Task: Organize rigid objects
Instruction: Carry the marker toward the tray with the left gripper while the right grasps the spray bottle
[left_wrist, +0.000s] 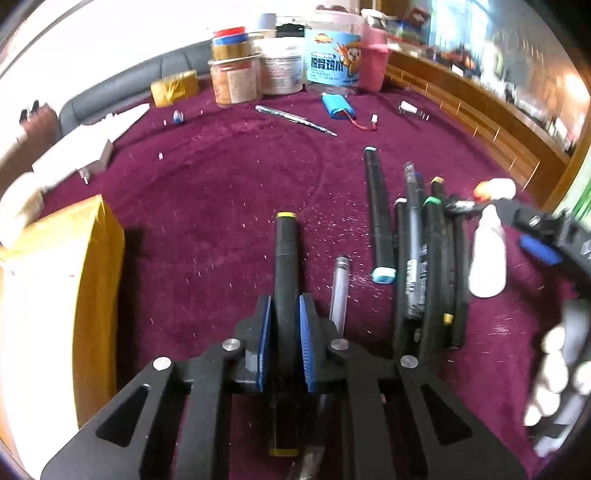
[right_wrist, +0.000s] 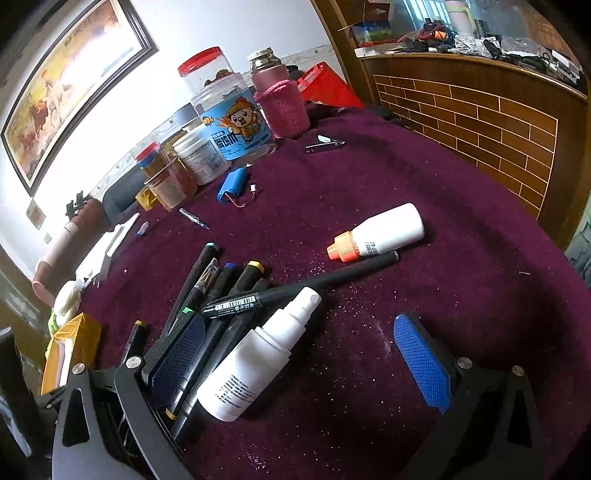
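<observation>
My left gripper (left_wrist: 286, 306) is shut on a black marker with a yellow end (left_wrist: 285, 251), which points away over the purple cloth. A bundle of black markers and pens (left_wrist: 424, 251) lies to its right, next to a clear pen tube (left_wrist: 340, 291). My right gripper (right_wrist: 299, 332) is open, its jaws wide on either side of a white spray bottle (right_wrist: 258, 354) lying on the cloth. Its left pad rests against the marker pile (right_wrist: 221, 295). A white bottle with an orange cap (right_wrist: 380, 232) lies beyond a long black pen (right_wrist: 314, 282).
Jars and tubs (left_wrist: 280, 62) stand at the table's far edge with a pink-sleeved bottle (right_wrist: 280, 103). A blue battery pack (left_wrist: 338, 107), a silver pen (left_wrist: 295, 120) and nail clippers (right_wrist: 325, 144) lie on the cloth. A yellow-taped box (left_wrist: 55, 295) sits left. A wooden railing (right_wrist: 480, 129) bounds the right.
</observation>
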